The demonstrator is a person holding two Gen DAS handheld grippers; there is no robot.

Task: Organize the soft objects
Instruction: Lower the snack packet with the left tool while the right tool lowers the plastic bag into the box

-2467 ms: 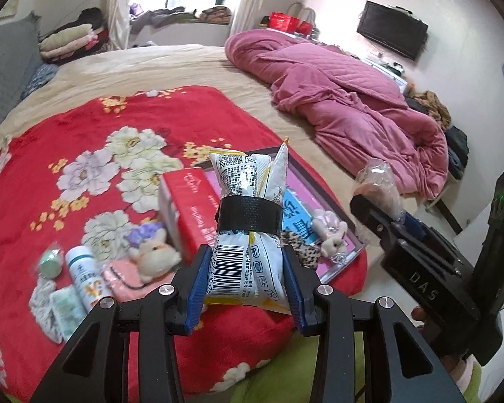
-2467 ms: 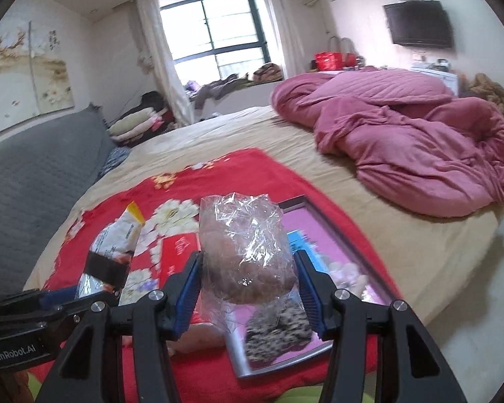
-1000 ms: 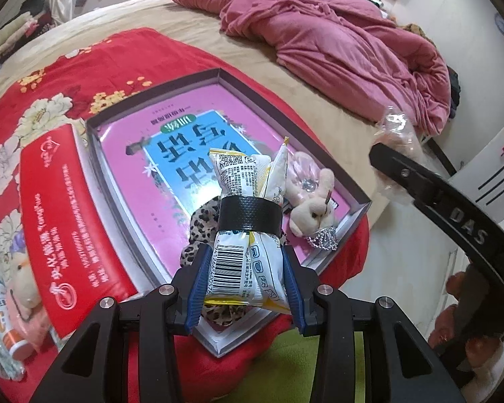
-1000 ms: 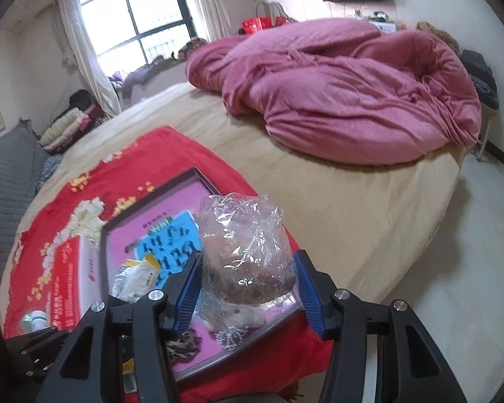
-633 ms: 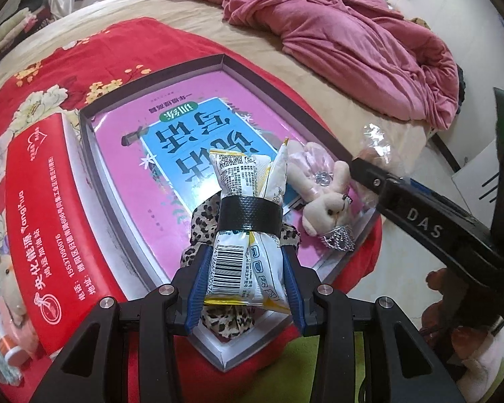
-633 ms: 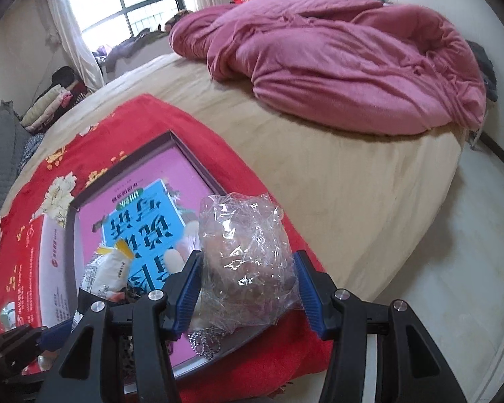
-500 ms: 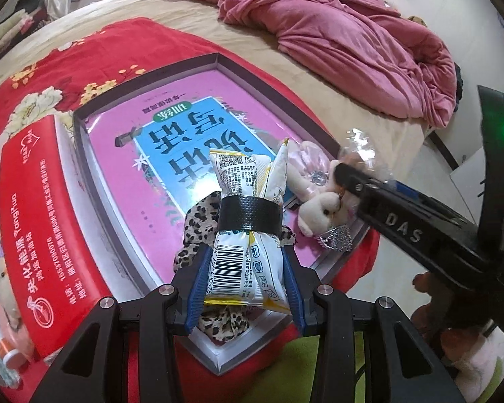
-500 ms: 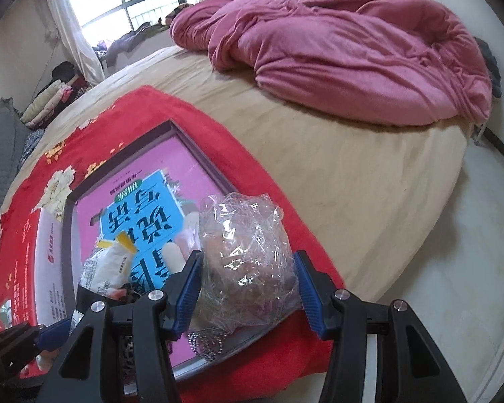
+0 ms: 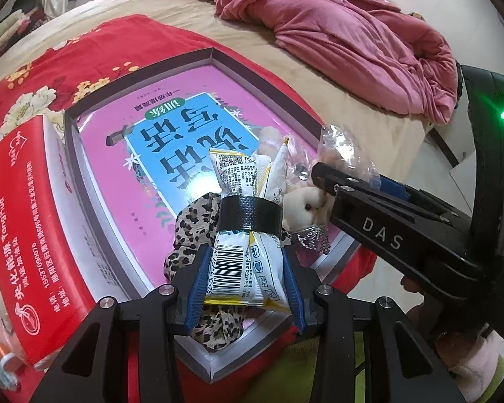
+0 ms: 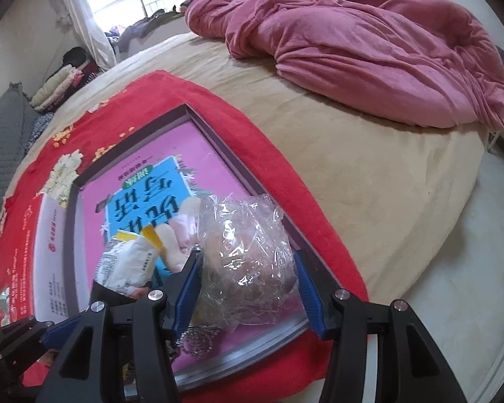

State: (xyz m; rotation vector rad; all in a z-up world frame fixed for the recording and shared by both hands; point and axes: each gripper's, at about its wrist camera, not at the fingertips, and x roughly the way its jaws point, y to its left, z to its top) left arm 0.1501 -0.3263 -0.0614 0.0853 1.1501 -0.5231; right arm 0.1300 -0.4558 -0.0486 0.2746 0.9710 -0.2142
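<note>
Across the bed [image 10: 369, 181] lie a red floral blanket [image 9: 94, 50] and a crumpled pink quilt [image 10: 369, 50]. On the blanket sits a shallow grey-rimmed tray [image 9: 144, 70] with a pink book [image 9: 171, 134], a leopard-print scrunchie [image 9: 188, 221] and a small plush toy [image 9: 302, 205]. Over it, the left gripper [image 9: 245, 282] has its jaws clamped on a taped snack packet [image 9: 248, 221], and the right gripper [image 10: 248, 288] squeezes a crinkled clear bag [image 10: 248, 262].
</note>
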